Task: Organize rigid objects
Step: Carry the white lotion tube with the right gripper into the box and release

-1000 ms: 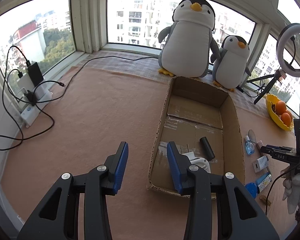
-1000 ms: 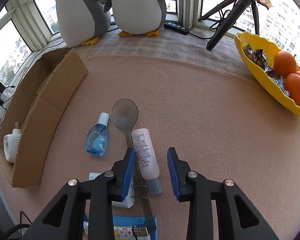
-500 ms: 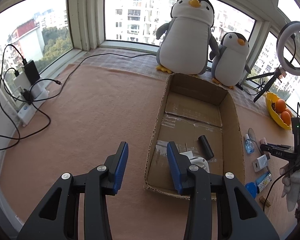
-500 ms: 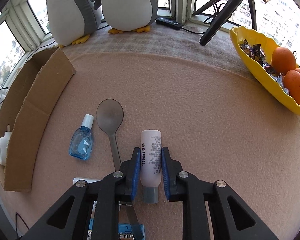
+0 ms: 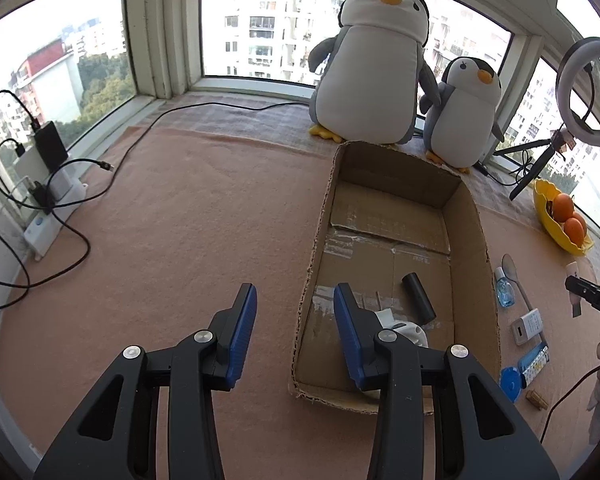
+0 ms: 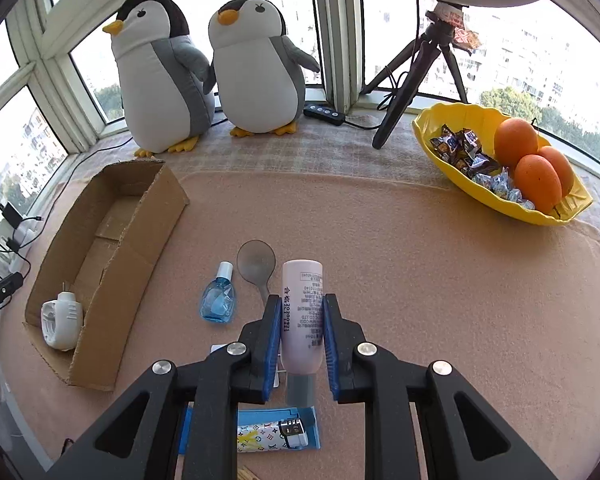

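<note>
So the right gripper with the blue pads has just clamped onto the pale pink plastic tube with the grey cap. Both pads press on its sides, cap end pointing back at the camera and the flat end sticking out at 12 o'clock. The tube looks lifted clear of the peach felt mat.

Going by the right wrist view, at about 11 o'clock from the tube lies a translucent grey plastic spoon, bowl end away from the camera, with its handle running under the gripper. Just beside it at 9 o'clock is a small clear blue bottle with a white cap, lying flat. At 6 o'clock, under the gripper, there's a patterned lighter sitting on a light blue flat box.

The open brown cardboard box sits out at 9 o'clock, with a white plug-in device in its near end. The left wrist view also shows a short black cylinder on the box floor.

The left gripper hangs over the mat at the box's near left corner, jaws apart and nothing between them.

Way out at 2 o'clock there's a yellow plastic dish holding oranges and wrapped sweets.
</note>
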`<action>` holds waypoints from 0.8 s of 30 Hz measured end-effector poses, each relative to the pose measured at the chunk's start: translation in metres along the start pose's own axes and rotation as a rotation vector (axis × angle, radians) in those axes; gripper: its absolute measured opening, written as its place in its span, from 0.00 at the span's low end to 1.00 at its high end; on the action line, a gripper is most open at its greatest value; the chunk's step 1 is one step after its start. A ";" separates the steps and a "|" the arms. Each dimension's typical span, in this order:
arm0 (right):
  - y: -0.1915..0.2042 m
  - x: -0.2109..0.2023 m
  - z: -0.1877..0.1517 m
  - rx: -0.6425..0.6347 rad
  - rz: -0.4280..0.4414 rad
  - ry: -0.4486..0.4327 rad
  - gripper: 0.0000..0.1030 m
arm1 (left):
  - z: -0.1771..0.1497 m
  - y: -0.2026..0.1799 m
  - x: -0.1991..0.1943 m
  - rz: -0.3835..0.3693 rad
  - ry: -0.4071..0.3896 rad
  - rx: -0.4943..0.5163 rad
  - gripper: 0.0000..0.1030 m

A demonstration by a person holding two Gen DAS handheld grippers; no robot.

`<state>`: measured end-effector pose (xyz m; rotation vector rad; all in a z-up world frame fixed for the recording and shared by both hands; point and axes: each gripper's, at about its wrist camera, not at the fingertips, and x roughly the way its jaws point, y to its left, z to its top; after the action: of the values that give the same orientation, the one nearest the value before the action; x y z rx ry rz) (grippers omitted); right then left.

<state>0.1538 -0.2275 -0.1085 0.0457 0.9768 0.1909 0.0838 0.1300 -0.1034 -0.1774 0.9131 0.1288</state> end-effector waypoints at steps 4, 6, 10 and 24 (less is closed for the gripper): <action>0.018 -0.025 0.001 -0.013 0.027 -0.046 0.17 | 0.000 -0.002 0.011 0.002 0.013 0.020 0.37; 0.028 -0.034 0.004 -0.022 0.047 -0.066 0.17 | -0.001 -0.002 0.018 0.003 0.025 0.025 0.37; 0.055 -0.049 0.008 -0.053 0.082 -0.095 0.17 | -0.002 -0.001 0.029 -0.006 0.044 0.021 0.37; 0.138 -0.045 0.019 -0.151 0.175 -0.094 0.17 | -0.007 0.002 0.046 -0.043 0.067 0.025 0.10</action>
<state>0.1257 -0.0997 -0.0433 0.0010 0.8623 0.4192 0.1058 0.1324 -0.1439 -0.1791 0.9767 0.0718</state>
